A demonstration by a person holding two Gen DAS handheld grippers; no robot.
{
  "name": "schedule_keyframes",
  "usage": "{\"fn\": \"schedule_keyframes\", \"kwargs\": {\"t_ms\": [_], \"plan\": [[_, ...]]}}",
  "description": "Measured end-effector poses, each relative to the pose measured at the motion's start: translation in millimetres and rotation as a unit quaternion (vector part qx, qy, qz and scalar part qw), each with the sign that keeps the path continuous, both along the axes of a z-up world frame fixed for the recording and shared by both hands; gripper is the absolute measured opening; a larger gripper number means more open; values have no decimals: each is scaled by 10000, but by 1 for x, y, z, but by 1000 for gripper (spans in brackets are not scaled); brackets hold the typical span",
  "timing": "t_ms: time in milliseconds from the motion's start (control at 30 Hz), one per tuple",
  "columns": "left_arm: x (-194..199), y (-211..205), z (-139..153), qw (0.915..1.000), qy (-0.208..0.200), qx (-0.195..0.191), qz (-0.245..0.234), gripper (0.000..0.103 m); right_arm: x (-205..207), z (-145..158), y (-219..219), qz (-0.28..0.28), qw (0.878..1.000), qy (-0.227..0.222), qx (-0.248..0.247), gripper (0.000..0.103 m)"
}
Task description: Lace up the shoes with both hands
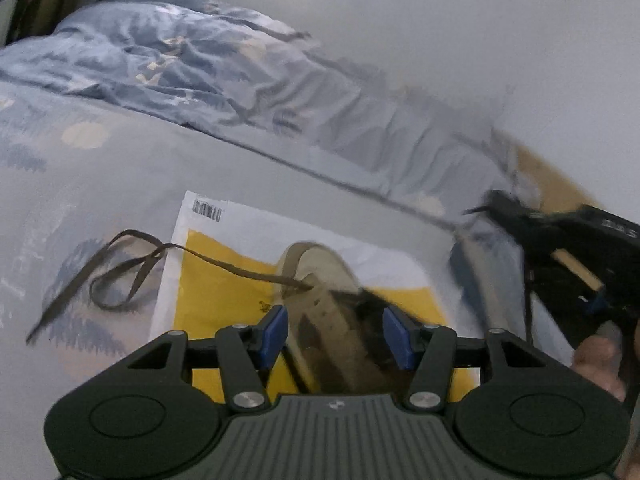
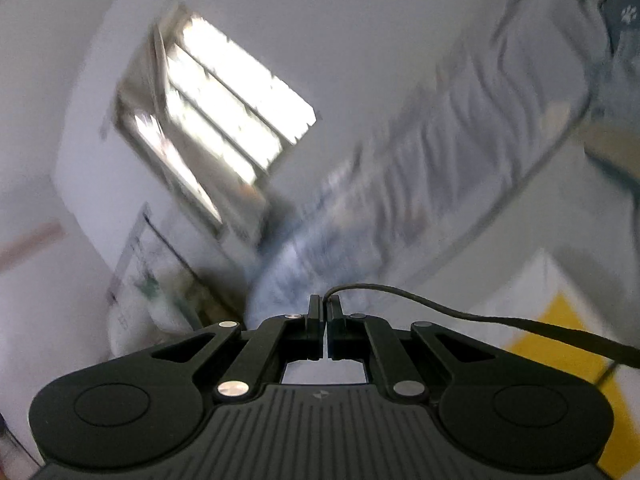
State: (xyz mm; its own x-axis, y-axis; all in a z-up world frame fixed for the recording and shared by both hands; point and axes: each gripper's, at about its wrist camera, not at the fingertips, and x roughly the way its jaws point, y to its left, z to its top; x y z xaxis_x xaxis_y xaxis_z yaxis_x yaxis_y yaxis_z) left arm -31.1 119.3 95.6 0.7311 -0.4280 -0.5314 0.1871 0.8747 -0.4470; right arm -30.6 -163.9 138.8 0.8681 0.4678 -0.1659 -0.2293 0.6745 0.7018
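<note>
The shoe (image 1: 320, 304) is straddled between the spread fingers of the left gripper (image 1: 335, 334) to steady it, while the lace (image 2: 460, 312) is clamped in the closed right gripper (image 2: 325, 320) and drawn taut rightward.

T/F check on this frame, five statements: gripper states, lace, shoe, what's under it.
1. The right gripper is shut on the dark flat shoelace. True.
2. The left gripper is clamped shut on the lace. False: its blue-padded jaws stand open, on either side of the tan canvas shoe.
3. The shoe rests on a white and yellow plastic mailer bag. True.
4. The other lace end is tied in a bow. False: it lies loose in loops on the pale patterned bedsheet.
5. The mailer lies on a wooden table. False: it lies on the bedsheet.
</note>
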Motion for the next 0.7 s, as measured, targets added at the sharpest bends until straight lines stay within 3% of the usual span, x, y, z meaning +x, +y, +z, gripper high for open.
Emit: {"fn": "schedule_keyframes", "kwargs": {"t_ms": [133, 233, 300, 467, 567, 700], "plan": [[8, -7, -14, 9998, 65, 158, -98, 48, 1, -28, 27, 140, 9989, 371, -240, 2], [14, -14, -18, 9996, 73, 149, -208, 35, -3, -43, 41, 226, 9979, 531, -292, 2], [12, -17, -18, 9995, 11, 209, -250, 33, -5, -53, 48, 283, 9971, 642, -305, 2], [5, -7, -17, 9999, -139, -54, -35, 29, 5, -64, 44, 465, 9950, 872, 123, 2], [-3, 10, -14, 9965, -452, -677, 207, 28, 11, -69, 35, 625, 9905, 1013, 691, 2], [-5, 37, -22, 9736, -480, -2209, 330, 29, 14, -81, 21, 698, 9763, 1218, 1646, 2]]}}
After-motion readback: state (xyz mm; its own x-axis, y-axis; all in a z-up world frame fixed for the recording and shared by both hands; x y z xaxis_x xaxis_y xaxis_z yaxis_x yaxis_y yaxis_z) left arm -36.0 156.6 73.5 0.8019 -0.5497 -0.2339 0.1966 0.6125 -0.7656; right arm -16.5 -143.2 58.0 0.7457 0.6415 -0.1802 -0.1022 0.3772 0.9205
